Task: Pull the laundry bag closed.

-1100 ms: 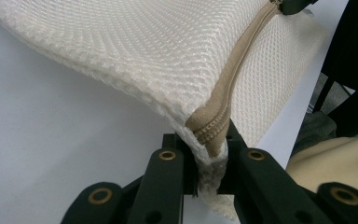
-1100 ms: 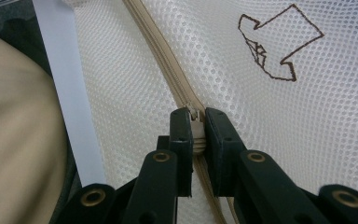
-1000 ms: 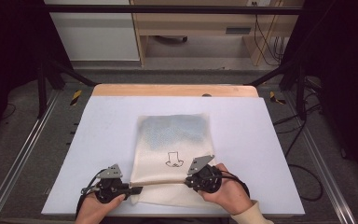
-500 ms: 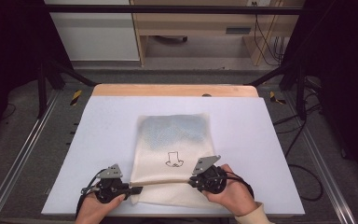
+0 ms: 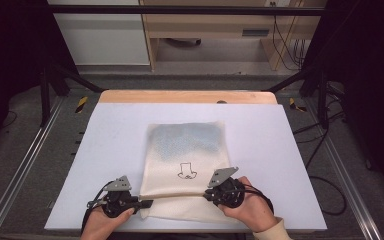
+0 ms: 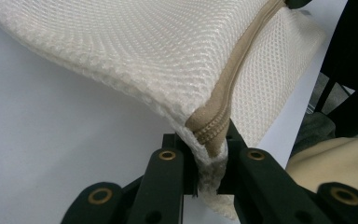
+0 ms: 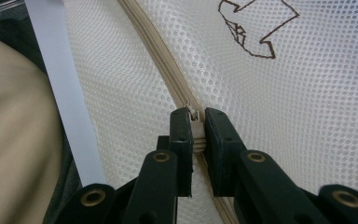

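A cream mesh bag [image 5: 187,150] lies flat on the white table [image 5: 110,140], with a small brown line drawing [image 5: 186,171] on top and something bluish showing through its far half. A tan zipper [image 5: 177,196] runs across its near end. My left gripper [image 5: 147,203] is shut on the bag's near left corner, and in the left gripper view my left gripper [image 6: 208,158] pinches the mesh and the zipper's end [image 6: 212,133]. My right gripper [image 5: 207,195] sits at the right of the zipper; in the right gripper view my right gripper [image 7: 195,126] is shut on the zipper pull [image 7: 195,115].
A wooden strip [image 5: 187,96] borders the table's far edge. Black frame legs [image 5: 55,80] and cables [image 5: 325,170] stand on the grey floor around the table. A wooden shelf unit [image 5: 215,35] stands beyond it. The table's near edge lies just below both hands.
My right gripper has slid a little to the right along the zipper line. The left gripper and the bag have stayed put.
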{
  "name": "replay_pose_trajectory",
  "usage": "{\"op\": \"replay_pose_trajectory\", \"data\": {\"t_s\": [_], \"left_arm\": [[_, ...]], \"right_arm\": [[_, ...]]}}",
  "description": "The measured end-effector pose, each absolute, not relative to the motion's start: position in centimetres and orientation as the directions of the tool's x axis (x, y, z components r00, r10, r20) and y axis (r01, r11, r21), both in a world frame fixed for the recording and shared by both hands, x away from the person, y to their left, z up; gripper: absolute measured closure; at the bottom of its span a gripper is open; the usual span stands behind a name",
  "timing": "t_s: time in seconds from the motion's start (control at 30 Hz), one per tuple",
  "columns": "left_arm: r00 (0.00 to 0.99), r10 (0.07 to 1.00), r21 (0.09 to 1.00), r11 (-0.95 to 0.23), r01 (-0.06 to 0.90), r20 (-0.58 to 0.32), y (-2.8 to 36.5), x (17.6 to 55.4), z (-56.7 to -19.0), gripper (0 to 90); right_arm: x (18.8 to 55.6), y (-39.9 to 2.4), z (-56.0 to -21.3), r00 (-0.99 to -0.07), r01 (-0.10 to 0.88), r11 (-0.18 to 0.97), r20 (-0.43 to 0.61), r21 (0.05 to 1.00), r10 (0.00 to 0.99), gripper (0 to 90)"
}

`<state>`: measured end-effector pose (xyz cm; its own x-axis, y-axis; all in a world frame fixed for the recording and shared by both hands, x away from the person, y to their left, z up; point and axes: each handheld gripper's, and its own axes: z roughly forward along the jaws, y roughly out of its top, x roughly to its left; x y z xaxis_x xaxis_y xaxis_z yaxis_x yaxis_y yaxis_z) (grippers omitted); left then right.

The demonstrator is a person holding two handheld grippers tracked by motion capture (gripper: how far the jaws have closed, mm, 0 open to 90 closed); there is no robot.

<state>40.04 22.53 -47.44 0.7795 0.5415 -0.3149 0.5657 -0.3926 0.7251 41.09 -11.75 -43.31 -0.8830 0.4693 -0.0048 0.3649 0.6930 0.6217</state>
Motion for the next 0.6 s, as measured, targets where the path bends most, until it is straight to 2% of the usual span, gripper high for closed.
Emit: {"op": "replay_pose_trajectory", "data": {"t_s": [0.6], "left_arm": [[0.778,0.543,0.731,-0.384,0.564,-0.316,22.8,40.05,-47.19,83.1]], "right_arm": [[40.84,-12.68,-43.41,-0.876,0.375,0.694,-0.011,0.614,0.483,82.0]]}}
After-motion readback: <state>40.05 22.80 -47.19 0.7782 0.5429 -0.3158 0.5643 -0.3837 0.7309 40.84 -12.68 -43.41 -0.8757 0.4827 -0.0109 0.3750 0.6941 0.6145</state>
